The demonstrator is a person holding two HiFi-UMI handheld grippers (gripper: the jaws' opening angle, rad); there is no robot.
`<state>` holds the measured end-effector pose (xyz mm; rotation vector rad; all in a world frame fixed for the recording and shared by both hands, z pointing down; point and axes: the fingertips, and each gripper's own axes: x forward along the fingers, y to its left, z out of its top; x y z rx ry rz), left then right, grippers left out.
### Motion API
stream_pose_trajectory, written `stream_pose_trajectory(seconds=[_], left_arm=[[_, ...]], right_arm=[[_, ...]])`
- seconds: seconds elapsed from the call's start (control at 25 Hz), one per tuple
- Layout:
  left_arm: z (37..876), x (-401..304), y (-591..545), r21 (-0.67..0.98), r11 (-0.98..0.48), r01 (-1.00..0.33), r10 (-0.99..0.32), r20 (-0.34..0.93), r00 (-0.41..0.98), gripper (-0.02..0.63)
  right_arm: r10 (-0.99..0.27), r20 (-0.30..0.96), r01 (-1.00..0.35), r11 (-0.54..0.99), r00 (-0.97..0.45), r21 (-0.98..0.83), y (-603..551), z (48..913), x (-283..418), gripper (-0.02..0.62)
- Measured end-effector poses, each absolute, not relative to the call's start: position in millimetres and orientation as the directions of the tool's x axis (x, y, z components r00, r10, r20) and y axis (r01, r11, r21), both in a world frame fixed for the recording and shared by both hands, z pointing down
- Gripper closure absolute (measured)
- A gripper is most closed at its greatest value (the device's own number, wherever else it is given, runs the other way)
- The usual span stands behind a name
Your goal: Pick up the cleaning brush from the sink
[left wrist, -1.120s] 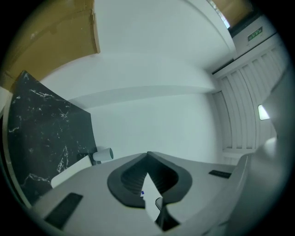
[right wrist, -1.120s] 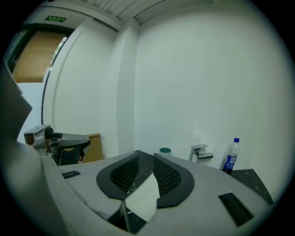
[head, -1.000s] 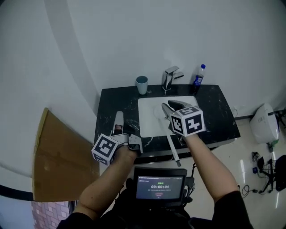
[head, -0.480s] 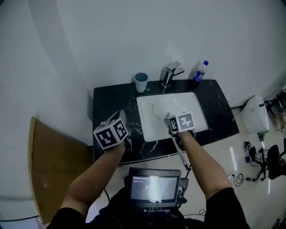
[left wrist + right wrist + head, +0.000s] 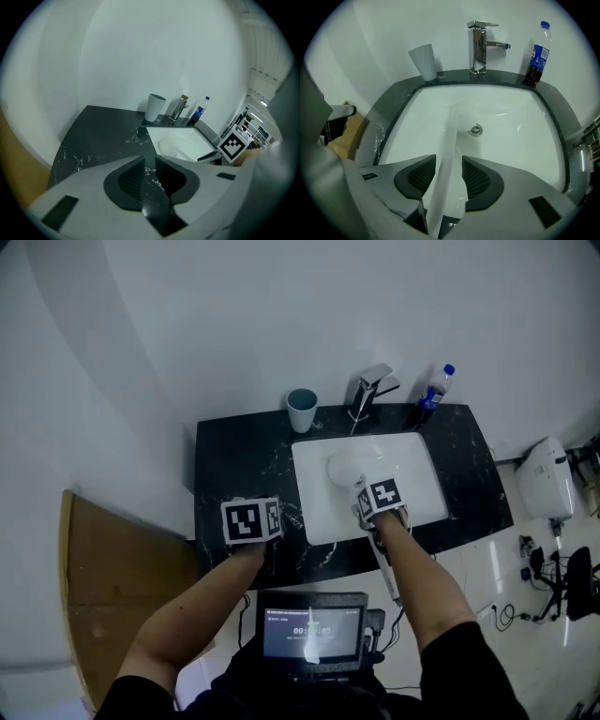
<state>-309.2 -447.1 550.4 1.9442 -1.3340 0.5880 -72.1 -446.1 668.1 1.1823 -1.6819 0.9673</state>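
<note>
Cleaning brush (image 5: 451, 131) lies in the white sink (image 5: 525, 136), its head apparently near the drain. Its pale handle runs back between the jaws of the right gripper (image 5: 449, 159). Those jaws stand released, pads clear of the handle on either side. Over the black counter (image 5: 103, 136) hovers the left gripper (image 5: 149, 159), jaws slightly parted and empty.

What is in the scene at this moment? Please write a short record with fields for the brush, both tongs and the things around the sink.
brush: its white handle lies in the white sink
right tongs: open, brush handle between the pads, not yet clamped
left tongs: slightly open, nothing between them, over the black counter
behind the sink: cup, faucet, bottle with blue cap
</note>
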Motion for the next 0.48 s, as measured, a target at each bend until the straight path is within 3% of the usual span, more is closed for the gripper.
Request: stream_pose_trajectory(seconds=[0.2, 0.24, 0.28, 0.48], left_arm=[[576, -302, -448, 0.257, -0.24, -0.936, -0.571, 0.742, 0.35, 0.514], [580, -301, -449, 0.257, -0.235, -0.937, -0.568, 0.746, 0.347, 0.514], [583, -301, -449, 0.258, -0.23, -0.938, -0.566, 0.749, 0.345, 0.514], [599, -302, -450, 0.272, -0.213, -0.938, -0.548, 0.762, 0.345, 0.514]], right_arm=[[-0.273, 0.946, -0.958, 0.27, -0.177, -0.101, -448, 690, -75, 0.439], [-0.264, 0.95, -0.958, 0.269, -0.168, -0.095, -449, 694, -75, 0.445], [-0.257, 0.953, -0.96, 0.265, -0.163, -0.093, -449, 696, -76, 0.497], [-0.239, 0.957, -0.966, 0.234, -0.163, -0.107, -452, 700, -75, 0.511]])
